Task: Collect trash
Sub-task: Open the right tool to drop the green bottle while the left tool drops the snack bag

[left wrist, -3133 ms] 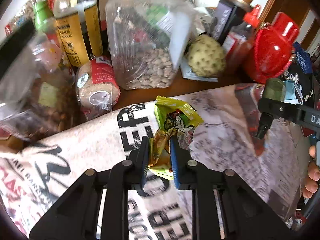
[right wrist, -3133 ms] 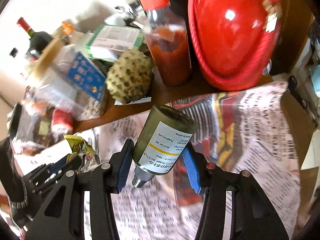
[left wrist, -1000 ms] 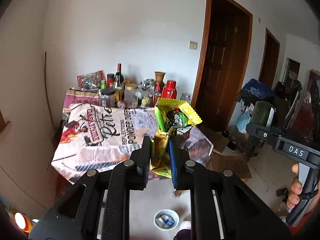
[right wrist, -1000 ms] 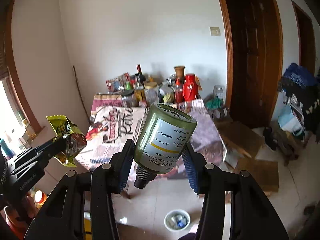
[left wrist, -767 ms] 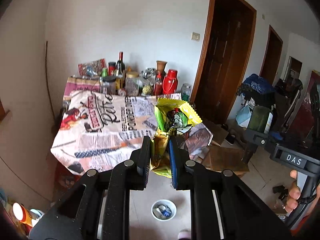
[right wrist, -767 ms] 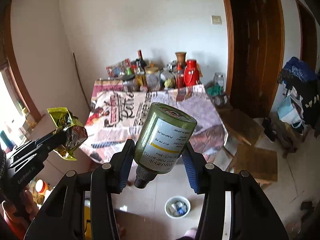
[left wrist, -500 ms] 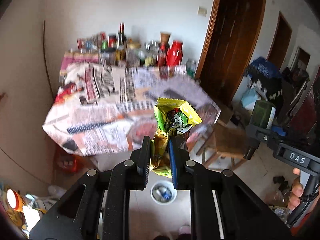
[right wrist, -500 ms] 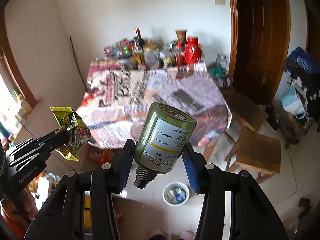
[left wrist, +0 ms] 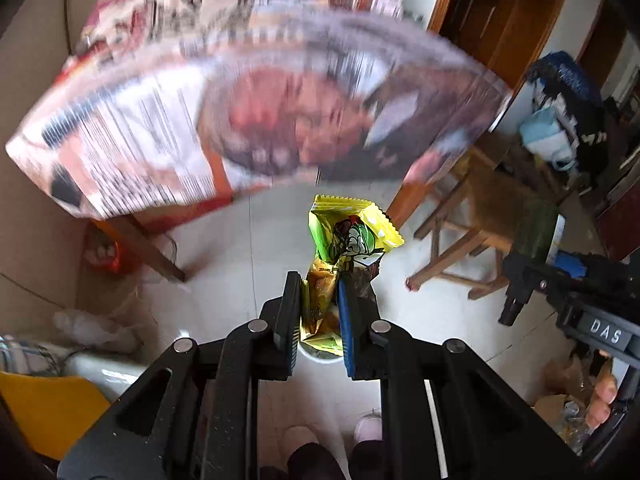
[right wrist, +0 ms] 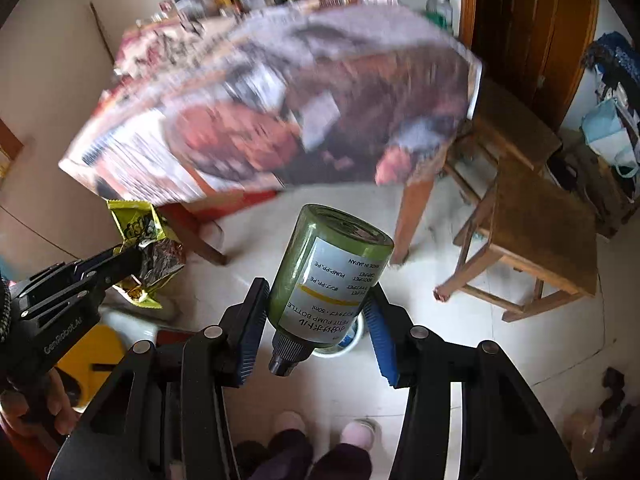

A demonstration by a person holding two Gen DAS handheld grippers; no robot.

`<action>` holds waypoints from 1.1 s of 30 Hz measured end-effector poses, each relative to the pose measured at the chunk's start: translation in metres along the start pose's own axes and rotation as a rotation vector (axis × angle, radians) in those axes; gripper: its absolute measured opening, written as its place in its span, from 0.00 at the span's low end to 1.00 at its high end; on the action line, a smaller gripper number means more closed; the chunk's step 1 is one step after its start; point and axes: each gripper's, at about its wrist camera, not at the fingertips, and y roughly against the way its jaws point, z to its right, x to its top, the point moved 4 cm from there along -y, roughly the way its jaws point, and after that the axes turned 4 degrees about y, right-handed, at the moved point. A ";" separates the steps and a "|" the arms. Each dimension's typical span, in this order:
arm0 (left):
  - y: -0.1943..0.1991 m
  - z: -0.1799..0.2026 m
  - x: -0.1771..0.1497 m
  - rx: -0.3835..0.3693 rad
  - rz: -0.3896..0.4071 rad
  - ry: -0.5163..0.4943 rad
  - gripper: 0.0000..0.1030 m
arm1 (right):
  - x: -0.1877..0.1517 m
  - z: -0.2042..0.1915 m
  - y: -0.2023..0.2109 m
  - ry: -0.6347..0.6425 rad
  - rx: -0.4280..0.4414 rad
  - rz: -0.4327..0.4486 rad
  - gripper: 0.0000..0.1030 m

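My left gripper (left wrist: pixel 318 285) is shut on a crumpled yellow-green snack wrapper (left wrist: pixel 352 236), which sticks up past the fingertips. My right gripper (right wrist: pixel 316 289) is shut on a green pump bottle (right wrist: pixel 332 268) with a white label, neck toward the camera. Both point steeply down at the tiled floor. A small white bin (right wrist: pixel 354 340) stands on the floor directly under the bottle; in the left wrist view only the rim of the bin (left wrist: pixel 316 357) shows below the wrapper. In the left wrist view the bottle (left wrist: pixel 536 228) is at the right. In the right wrist view the wrapper (right wrist: pixel 140 232) is at the left.
The newspaper-covered table (left wrist: pixel 260 112), blurred, fills the upper part of both views, its wooden leg (right wrist: pixel 412 216) close to the bin. Wooden stools (right wrist: pixel 532 224) stand to the right. A yellow object (left wrist: pixel 44 412) lies lower left. The person's slippered feet (right wrist: pixel 356 434) are just behind the bin.
Both grippers have dropped from table height toward the floor and tilted down. The table has slid up in the views. The white bin has come right under the held wrapper and bottle.
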 end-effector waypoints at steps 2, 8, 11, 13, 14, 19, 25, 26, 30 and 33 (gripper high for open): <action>-0.034 -0.007 -0.016 0.009 -0.034 0.021 0.16 | -0.006 0.007 -0.029 0.004 0.003 -0.024 0.43; -0.120 -0.033 -0.057 0.040 -0.126 0.081 0.16 | -0.022 0.011 -0.115 0.032 0.041 -0.070 0.43; -0.154 -0.040 -0.072 0.047 -0.160 0.095 0.16 | -0.030 0.007 -0.148 0.054 0.081 -0.092 0.44; -0.172 -0.043 -0.079 0.047 -0.177 0.096 0.16 | -0.039 0.004 -0.172 0.077 0.089 -0.121 0.44; -0.181 -0.043 -0.083 0.045 -0.186 0.095 0.16 | -0.043 0.004 -0.180 0.084 0.089 -0.141 0.45; -0.213 -0.031 -0.092 0.018 -0.228 0.075 0.16 | -0.059 0.011 -0.203 0.085 0.076 -0.198 0.52; -0.234 -0.005 -0.087 -0.020 -0.219 0.036 0.21 | -0.065 0.034 -0.200 0.039 0.060 -0.225 0.52; -0.236 -0.002 -0.084 -0.025 -0.219 0.030 0.25 | -0.065 0.037 -0.197 0.034 0.053 -0.222 0.52; -0.250 0.010 -0.083 -0.012 -0.276 0.021 0.63 | -0.060 0.048 -0.186 0.026 0.026 -0.200 0.52; -0.246 0.012 -0.083 0.016 -0.305 0.017 0.63 | -0.054 0.051 -0.176 0.023 0.022 -0.183 0.52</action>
